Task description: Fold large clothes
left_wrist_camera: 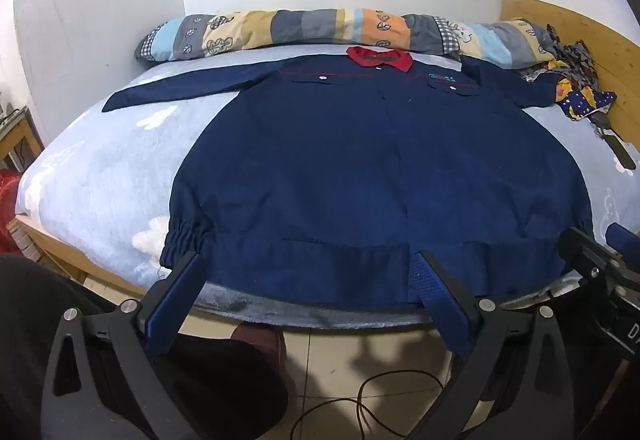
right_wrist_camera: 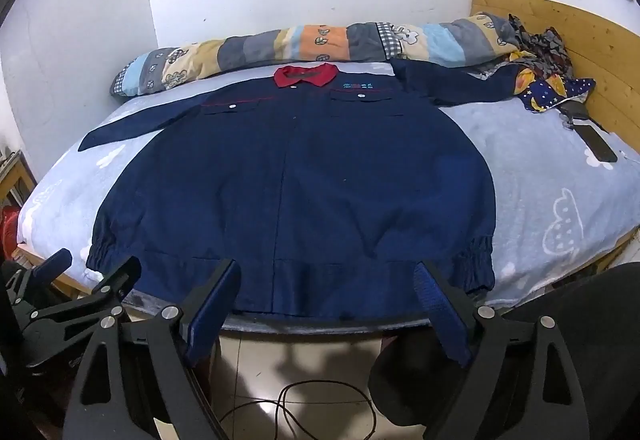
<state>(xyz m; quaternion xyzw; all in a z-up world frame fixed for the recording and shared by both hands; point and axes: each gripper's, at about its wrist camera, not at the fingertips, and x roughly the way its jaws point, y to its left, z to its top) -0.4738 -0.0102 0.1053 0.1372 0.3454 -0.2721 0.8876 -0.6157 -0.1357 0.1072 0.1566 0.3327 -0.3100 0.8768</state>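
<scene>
A navy jacket (left_wrist_camera: pixel 380 168) with a red collar (left_wrist_camera: pixel 380 58) lies spread flat on the pale blue bed (left_wrist_camera: pixel 100 176), hem toward both tools. The left gripper (left_wrist_camera: pixel 310 268) hovers wide apart just short of the hem, holding nothing; the right gripper (right_wrist_camera: pixel 328 272) does likewise. Beyond the collar runs a rolled patterned quilt (left_wrist_camera: pixel 304 26). Far right, past the sleeve, sit bunched colourful cloth (right_wrist_camera: pixel 548 88) and a dark flat object (right_wrist_camera: pixel 598 146). A cable (right_wrist_camera: pixel 316 400) loops on the floor below.

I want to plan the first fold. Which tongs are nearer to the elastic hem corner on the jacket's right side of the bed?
Right. The right tongs hover open at the hem beside that gathered corner. The left tongs are open over the hem's other half, nearer the opposite corner.
</scene>
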